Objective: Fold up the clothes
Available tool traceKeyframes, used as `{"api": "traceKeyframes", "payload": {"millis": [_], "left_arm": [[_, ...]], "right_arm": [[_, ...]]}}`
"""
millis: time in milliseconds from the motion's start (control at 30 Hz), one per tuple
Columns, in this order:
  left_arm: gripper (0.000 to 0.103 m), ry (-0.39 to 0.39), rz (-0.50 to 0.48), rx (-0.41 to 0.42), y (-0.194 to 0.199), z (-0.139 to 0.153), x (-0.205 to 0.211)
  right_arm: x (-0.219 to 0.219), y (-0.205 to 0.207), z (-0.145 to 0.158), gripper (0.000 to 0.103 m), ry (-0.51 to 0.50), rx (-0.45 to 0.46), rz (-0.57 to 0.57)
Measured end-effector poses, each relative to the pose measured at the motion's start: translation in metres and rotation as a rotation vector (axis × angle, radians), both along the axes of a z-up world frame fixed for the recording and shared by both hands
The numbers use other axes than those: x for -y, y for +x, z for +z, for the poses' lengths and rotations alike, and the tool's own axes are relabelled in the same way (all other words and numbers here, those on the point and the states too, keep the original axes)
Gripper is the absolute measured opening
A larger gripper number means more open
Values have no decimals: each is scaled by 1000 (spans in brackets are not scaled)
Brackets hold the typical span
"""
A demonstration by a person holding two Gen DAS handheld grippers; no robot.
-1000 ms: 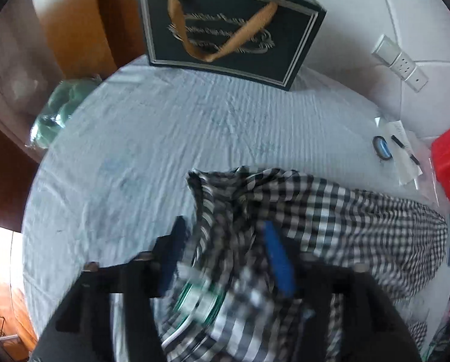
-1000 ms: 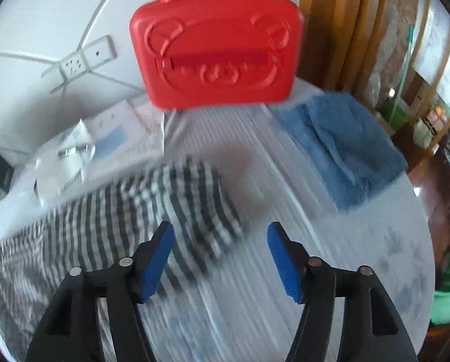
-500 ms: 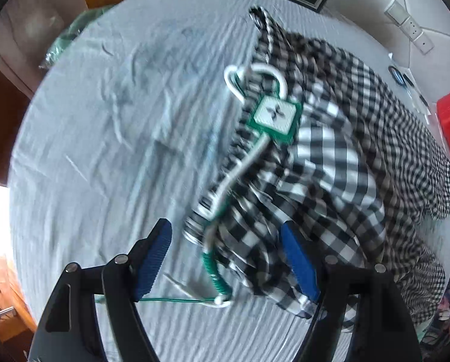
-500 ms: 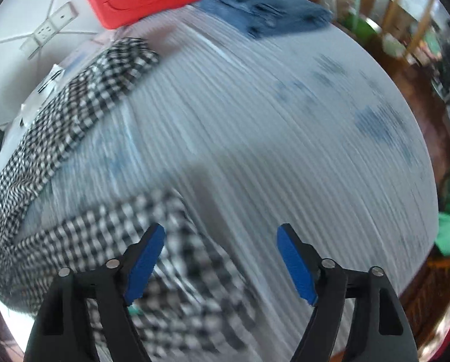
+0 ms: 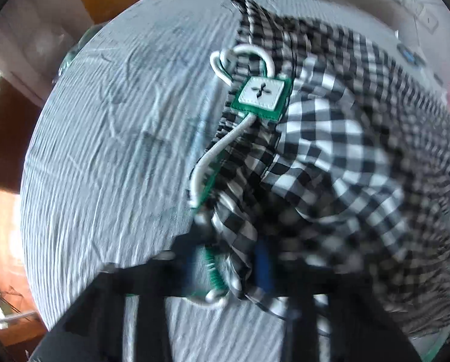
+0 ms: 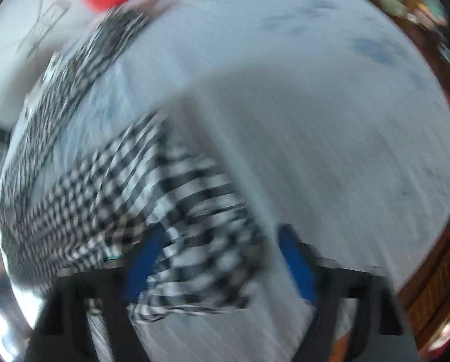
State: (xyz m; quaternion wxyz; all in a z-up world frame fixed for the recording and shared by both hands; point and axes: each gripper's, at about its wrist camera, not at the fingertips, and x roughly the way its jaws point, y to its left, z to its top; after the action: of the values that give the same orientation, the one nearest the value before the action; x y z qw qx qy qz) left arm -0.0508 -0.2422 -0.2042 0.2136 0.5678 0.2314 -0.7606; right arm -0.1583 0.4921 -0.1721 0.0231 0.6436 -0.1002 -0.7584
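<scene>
Both tools closing on checked trousers (image 5: 330, 138) on a sheeted bed (image 5: 110, 150): left tool (image 5: 229, 267) gripping the waistband, right tool (image 6: 218, 268) around a hem.

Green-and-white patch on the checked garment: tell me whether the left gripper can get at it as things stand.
Probably yes. The patch lies exposed on top of the checked garment, nothing covering it, but the left gripper is closing on the garment's near edge and must release first.

Both tongs, left tongs (image 5: 228, 267) and right tongs (image 6: 218, 267), have black angular frames carrying flat blue pads.
</scene>
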Motion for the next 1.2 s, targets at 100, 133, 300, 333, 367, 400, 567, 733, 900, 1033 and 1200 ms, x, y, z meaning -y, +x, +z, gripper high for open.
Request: {"api": "traceKeyframes", "payload": {"millis": [100,133,300,333,367,400,567,733,900,1033,1200], "left_arm": [[19,-10,72,-53,20,28,16],[19,-13,87,-75,29,40,21],[19,-65,80,-64,63,66,30],[19,-72,77,-45,66,61,32],[19,-62,79,-27,69,52,36],[19,-46,83,-11,72,43,39],[19,-15,100,18,64,9,40],[19,-40,85,0,56,18,40],[20,-30,111,37,60,7,46],[30,-27,95,64,68,-3,43],[46,60,73,-5,72,36,50]], "right_arm": [[33,-5,29,8,110,-92,113],[40,-5,48,8,138,-153,136],[58,-3,104,23,217,-253,231],[59,-3,109,41,224,-244,247],[58,-2,100,49,237,-194,256],[53,-1,88,63,235,-159,247],[9,3,52,67,112,-94,85],[-15,-4,40,67,31,-103,-17],[3,-12,21,67,21,-126,10],[20,-13,-6,53,162,-17,82],[15,-22,23,60,200,-70,43]]}}
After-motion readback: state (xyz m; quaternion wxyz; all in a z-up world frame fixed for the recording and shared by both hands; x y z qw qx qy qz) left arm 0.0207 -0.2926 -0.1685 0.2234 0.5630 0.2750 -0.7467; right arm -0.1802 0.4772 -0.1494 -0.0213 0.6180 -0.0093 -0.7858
